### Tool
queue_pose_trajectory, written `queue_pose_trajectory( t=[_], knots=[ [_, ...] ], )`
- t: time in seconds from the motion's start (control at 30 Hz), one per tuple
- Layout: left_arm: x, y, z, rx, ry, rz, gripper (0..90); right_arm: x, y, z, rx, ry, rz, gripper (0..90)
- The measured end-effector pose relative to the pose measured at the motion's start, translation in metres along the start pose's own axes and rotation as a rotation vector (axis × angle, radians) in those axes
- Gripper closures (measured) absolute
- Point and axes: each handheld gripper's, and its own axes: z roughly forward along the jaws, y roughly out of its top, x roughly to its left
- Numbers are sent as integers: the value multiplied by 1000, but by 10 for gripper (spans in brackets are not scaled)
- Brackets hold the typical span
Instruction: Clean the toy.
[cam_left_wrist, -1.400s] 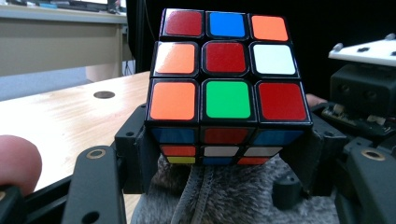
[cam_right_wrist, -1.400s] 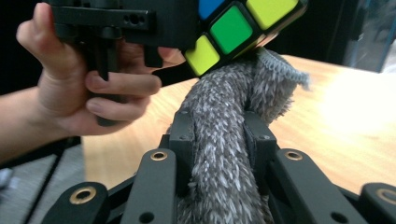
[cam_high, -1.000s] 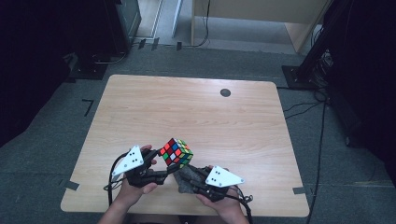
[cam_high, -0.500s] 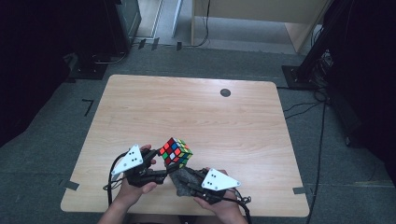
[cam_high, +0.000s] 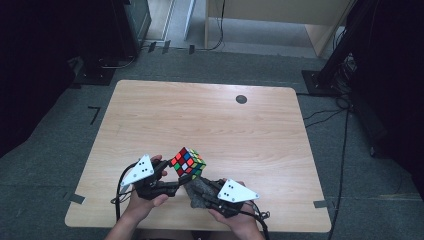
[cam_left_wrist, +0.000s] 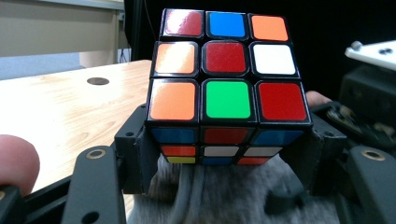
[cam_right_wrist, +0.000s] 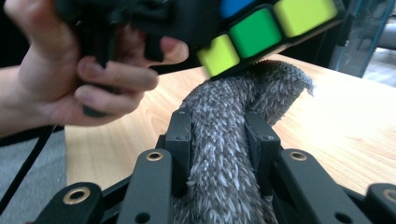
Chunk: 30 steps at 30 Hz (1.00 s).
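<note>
The left gripper (cam_high: 176, 186) is pinching the puzzle cube (cam_high: 187, 163) above the table's (cam_high: 210, 120) near edge. The right gripper (cam_high: 200, 192) is squeezing a grey cloth (cam_right_wrist: 224, 140), which is touching the cube's underside.

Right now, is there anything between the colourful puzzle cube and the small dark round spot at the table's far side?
No. In the high view, only bare wooden tabletop lies between the Rubik's cube and the dark round spot.

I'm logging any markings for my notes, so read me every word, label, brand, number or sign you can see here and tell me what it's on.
None: no readable text.
Puzzle cube: plain colour stickers, no logo or letters.
Grey cloth: no tag visible.
Table: bare wood, unmarked.
</note>
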Motion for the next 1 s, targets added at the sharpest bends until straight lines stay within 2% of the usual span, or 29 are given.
queue_pose_trajectory(
  t=[0.1,0.13,0.2,0.27,0.43,0.5,0.57,0.67,0.73,0.8,0.9,1.0],
  knots=[
    [0,0,-1,-1,0,2,347,-6,5,-6,-16,-37,-12,684],
    [0,0,0,-1,0,2,347,-11,7,-11,-42,-61,16,686],
    [0,0,0,-1,-3,0,347,-17,9,-16,-69,-75,53,687],
    [0,-1,1,3,-4,1,347,-15,7,-15,-65,-69,46,687],
    [1,0,-1,-3,-2,-7,347,4,-1,2,-3,-2,-3,686],
    [2,0,-2,-3,-3,-1,347,6,1,3,2,-1,-20,685],
    [2,1,-2,-5,-8,-4,347,0,4,-2,-9,-24,-13,685],
    [1,0,-1,0,-11,2,347,-13,7,-12,-63,-71,46,685],
    [1,0,-1,2,-13,-2,347,-14,8,-13,-69,-81,44,684],
    [1,0,0,1,-16,-4,347,-9,5,-10,-61,-67,42,683],
    [0,0,0,4,-14,-1,347,2,0,1,-6,-6,16,681],
    [1,0,-1,-2,-17,-3,347,5,2,3,7,3,-6,679]
  ],
)
